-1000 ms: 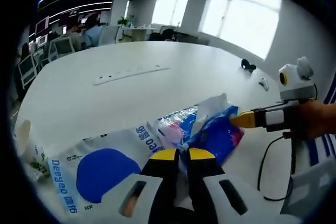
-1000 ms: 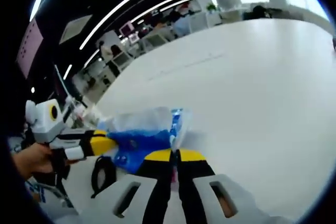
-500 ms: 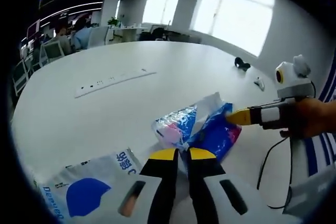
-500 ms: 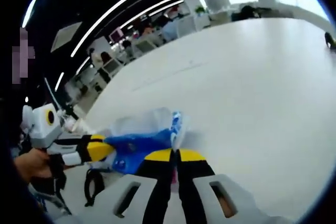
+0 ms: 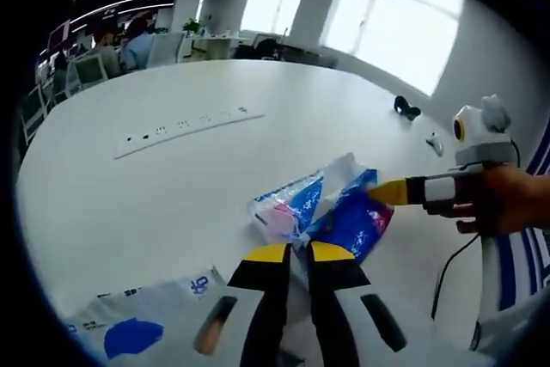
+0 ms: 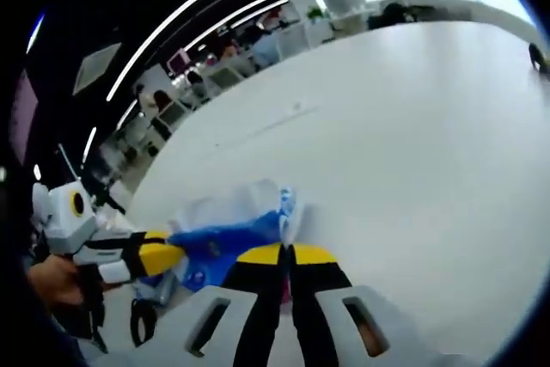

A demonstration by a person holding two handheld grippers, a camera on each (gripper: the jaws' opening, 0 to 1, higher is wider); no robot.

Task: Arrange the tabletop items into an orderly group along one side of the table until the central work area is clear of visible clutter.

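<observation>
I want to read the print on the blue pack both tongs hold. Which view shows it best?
The left gripper view: the blue pack lies face-up ahead, its pink and blue print in good light. In the right gripper view the pack is edge-on, mostly plain blue, partly behind the left tongs.

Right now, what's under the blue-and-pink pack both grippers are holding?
The white table is under the blue-and-pink pack, bare around it. The left gripper and right gripper are shut on opposite ends. The patch beneath the pack is covered, so anything there can't be seen.
</observation>
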